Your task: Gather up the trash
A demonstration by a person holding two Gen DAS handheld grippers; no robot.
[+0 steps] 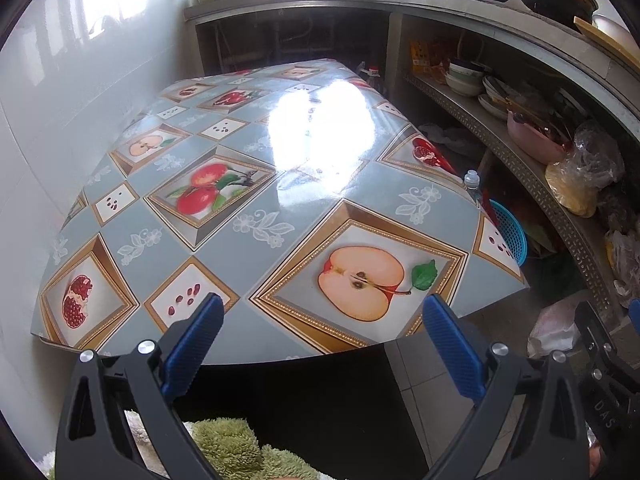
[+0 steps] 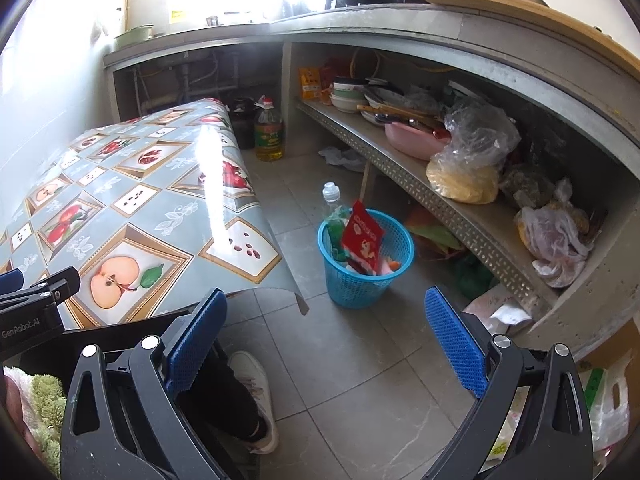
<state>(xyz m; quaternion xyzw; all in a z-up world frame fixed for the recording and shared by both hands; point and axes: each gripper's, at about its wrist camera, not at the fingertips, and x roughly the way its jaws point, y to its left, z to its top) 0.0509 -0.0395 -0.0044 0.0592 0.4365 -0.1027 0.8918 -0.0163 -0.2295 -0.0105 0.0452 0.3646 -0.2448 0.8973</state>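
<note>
Both grippers are held wide apart at the jaws and carry nothing. The left gripper [image 1: 322,312] hangs over the near edge of the table [image 1: 248,208], pointing across its glossy fruit-print cloth. No trash shows anywhere on that cloth in the left wrist view, though a broad glare patch near the middle could hide something small. The right gripper [image 2: 322,308] is off the table's right edge, aimed down at the tiled floor [image 2: 360,360] and toward the bin [image 2: 362,280].

The bin, a blue mesh basket, stands on the floor between the table's right edge and the low shelf [image 2: 440,204], close enough to reach from the seat. It already holds the trash: a red packet [image 2: 362,236] standing up against the rim, a clear bottle [image 2: 331,200] upright at the back, and some smaller bits lower down that are too jumbled to name. The upright packet and bottle look dropped in from above, not pushed down.

With the tabletop showing nothing to pick and both claws empty, the collecting looks close to done, or done. Crumpled paper [image 2: 502,312] lies on the floor by the near end of the shelf; whether it counts as trash I cannot tell.
</note>
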